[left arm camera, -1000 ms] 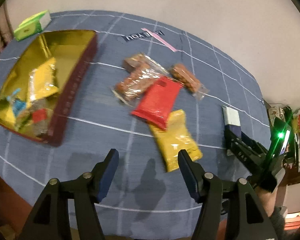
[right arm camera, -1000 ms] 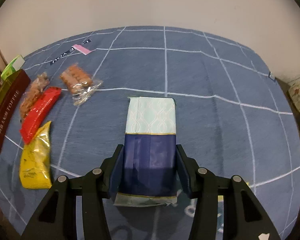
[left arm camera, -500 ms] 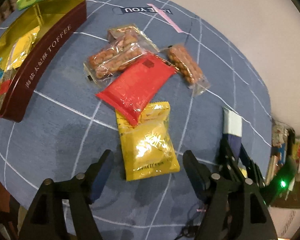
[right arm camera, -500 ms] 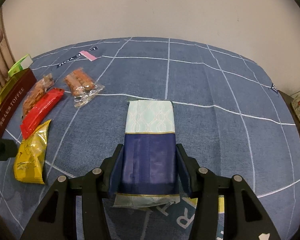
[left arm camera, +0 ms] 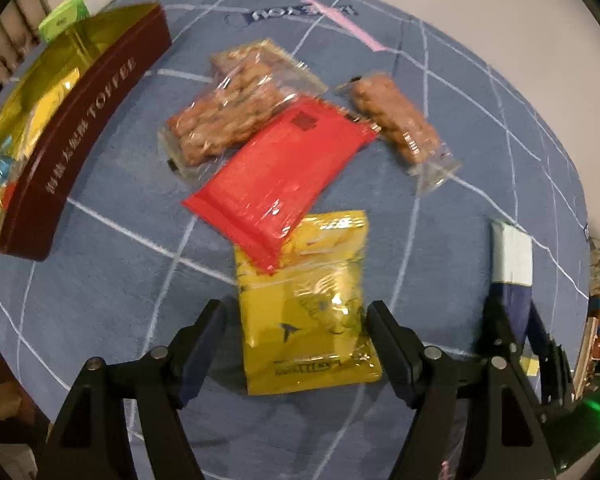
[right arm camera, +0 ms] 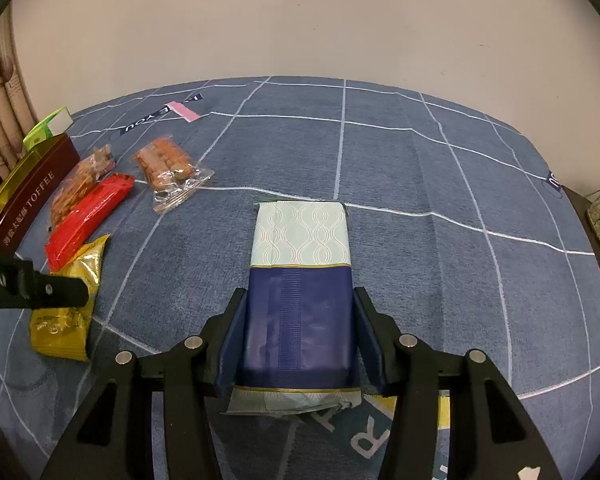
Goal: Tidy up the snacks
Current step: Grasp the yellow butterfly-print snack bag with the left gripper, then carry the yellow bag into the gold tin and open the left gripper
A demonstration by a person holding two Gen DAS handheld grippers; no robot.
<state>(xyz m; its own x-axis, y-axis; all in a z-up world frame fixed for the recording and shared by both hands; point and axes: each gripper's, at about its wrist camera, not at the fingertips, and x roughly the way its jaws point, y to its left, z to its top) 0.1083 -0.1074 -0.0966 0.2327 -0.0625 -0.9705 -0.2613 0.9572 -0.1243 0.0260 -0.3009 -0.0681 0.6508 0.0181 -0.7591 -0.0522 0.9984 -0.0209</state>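
My left gripper (left arm camera: 296,344) is open, its fingers on either side of a yellow snack packet (left arm camera: 308,312) lying on the blue cloth. A red packet (left arm camera: 276,188) overlaps the yellow packet's far end. Two clear packs of brown snacks (left arm camera: 232,116) (left arm camera: 400,120) lie beyond. My right gripper (right arm camera: 300,340) is shut on a navy and pale-green packet (right arm camera: 300,276), also seen in the left wrist view (left arm camera: 512,264). The yellow packet (right arm camera: 72,300) and the left gripper's finger (right arm camera: 32,284) show at the left of the right wrist view.
A maroon and gold toffee tin (left arm camera: 80,120) holding several snacks stands at the left; it also shows in the right wrist view (right arm camera: 24,204). A green box (left arm camera: 72,16) sits behind it. A pink strip (left arm camera: 344,24) lies at the far side. A wall stands beyond the table.
My left gripper has moved forward and down onto the yellow packet, which now lies between its open fingers. My right gripper has lifted slightly with the navy packet still in it.
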